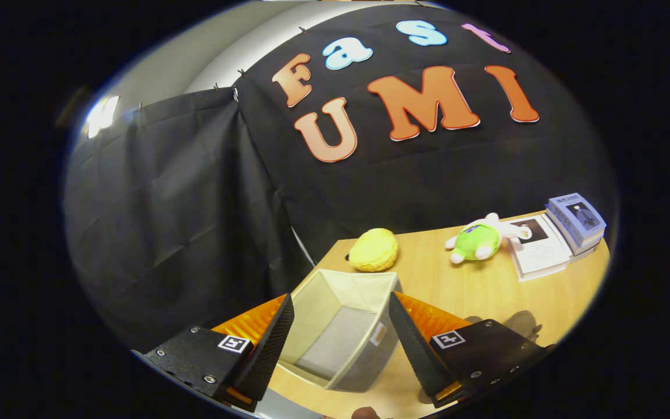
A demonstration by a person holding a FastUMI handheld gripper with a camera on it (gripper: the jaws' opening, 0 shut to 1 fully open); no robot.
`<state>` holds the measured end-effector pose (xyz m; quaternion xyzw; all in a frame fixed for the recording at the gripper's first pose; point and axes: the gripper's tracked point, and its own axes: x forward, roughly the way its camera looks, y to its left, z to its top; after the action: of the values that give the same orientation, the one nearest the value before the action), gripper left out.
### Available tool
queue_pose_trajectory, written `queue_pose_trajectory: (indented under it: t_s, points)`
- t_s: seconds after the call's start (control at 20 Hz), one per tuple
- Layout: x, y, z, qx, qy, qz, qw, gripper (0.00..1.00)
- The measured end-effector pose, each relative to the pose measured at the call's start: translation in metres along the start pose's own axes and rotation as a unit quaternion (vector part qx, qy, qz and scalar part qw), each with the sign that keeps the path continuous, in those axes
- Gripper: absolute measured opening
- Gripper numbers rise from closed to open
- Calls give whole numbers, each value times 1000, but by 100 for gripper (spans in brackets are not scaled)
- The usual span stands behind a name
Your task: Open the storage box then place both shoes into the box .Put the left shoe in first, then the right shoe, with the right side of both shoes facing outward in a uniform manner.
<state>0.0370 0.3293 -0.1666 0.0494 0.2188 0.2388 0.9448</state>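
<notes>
A pale fabric storage box (pixel 341 326) stands open on the wooden table (pixel 486 291), its grey floor bare inside. My gripper (pixel 341 302) hangs above it, tilted, with its two fingers spread wide on either side of the box and nothing between them. The box sits just ahead of and below the fingertips (pixel 284 308). No lid or shoe can be seen near the box.
Beyond the box lies a yellow plush ball (pixel 374 249). Further right are a green and white plush toy (pixel 477 240), an open booklet (pixel 535 247) and a stack of blue books (pixel 578 221). Black cloth walls the booth behind and beside the table.
</notes>
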Motion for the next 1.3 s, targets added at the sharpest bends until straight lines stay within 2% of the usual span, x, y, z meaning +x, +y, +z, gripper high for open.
queue_pose_trajectory:
  t_s: [0.35, 0.6, 0.9, 1.1, 1.3]
  points:
    - [-27, -84, -36, -47, -25, -124, 991, 98]
    - [-31, -122, -63, -68, -29, -192, 979, 98]
    - [-27, -147, -100, -66, -9, -237, 969, 98]
    - [-20, -154, -133, -38, 18, -241, 970, 89]
    - [-16, -163, -150, -40, 37, -259, 964, 77]
